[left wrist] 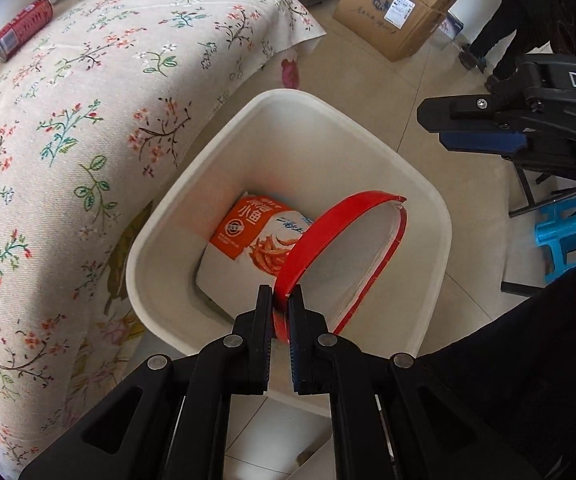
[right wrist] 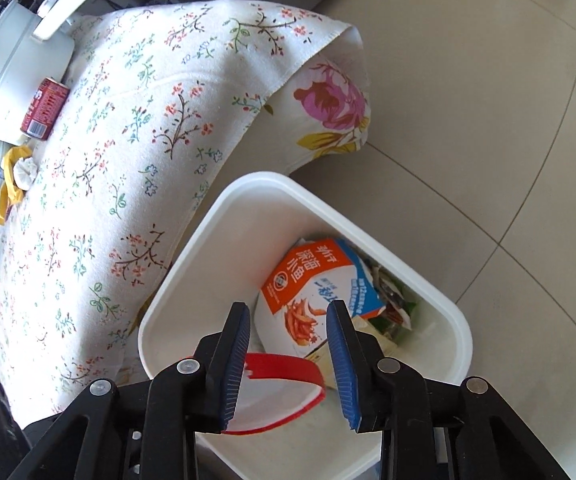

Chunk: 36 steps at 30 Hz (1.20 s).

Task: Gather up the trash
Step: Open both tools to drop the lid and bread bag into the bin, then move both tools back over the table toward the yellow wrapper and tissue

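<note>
A white trash bin [left wrist: 300,98] stands on the floor beside the cloth-covered table. My left gripper [left wrist: 281,292] is shut on the rim of a red-edged paper bowl [left wrist: 340,232], which it holds tilted over the bin's mouth. An orange, white and blue snack bag [left wrist: 256,236] lies inside the bin among other wrappers. My right gripper [right wrist: 288,306] hovers open above the bin [right wrist: 192,248] with nothing between its blue pads. The snack bag [right wrist: 312,280] and the bowl [right wrist: 284,362] show below it. From the left wrist view the right gripper [left wrist: 434,128] is at the right.
A red can [right wrist: 46,106] lies on the floral tablecloth [right wrist: 148,120] beside a white pot [right wrist: 20,48]. A crumpled tissue with a yellow wrapper [right wrist: 24,170] lies near the can. A cardboard box [left wrist: 404,4] and a blue stool [left wrist: 564,236] stand on the tiled floor.
</note>
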Each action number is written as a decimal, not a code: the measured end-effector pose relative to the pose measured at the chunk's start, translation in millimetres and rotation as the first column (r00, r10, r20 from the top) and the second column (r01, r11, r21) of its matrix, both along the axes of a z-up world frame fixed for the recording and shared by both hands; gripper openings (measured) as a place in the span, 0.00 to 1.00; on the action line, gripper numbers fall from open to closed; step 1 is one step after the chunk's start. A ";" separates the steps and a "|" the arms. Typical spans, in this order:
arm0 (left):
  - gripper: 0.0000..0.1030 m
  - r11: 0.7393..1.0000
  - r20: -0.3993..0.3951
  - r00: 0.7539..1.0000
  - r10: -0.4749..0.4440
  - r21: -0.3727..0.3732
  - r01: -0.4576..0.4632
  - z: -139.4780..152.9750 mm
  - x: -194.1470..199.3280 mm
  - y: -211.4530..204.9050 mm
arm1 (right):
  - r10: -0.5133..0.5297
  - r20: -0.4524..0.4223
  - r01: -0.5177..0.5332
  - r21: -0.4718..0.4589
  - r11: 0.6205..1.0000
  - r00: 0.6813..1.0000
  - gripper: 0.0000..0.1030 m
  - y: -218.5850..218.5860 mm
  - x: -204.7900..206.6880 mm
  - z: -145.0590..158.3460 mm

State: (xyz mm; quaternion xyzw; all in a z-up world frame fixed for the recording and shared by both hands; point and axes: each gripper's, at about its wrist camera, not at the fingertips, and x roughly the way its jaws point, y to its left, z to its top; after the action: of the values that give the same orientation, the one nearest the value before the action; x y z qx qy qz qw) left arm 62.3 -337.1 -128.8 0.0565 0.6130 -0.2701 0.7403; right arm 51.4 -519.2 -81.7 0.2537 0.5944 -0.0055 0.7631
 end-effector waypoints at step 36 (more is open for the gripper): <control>0.37 0.887 0.051 0.886 0.462 0.000 -0.462 64.3 79.3 183.1 | 0.196 0.078 -0.200 0.055 0.978 0.978 0.55 104.0 50.8 13.8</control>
State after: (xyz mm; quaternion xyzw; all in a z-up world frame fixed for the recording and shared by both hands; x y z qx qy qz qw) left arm 141.6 -154.0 -64.5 -0.0798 0.5918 -0.0810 0.7980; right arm 102.2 -415.3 -68.0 0.2171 0.5886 0.0984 0.7725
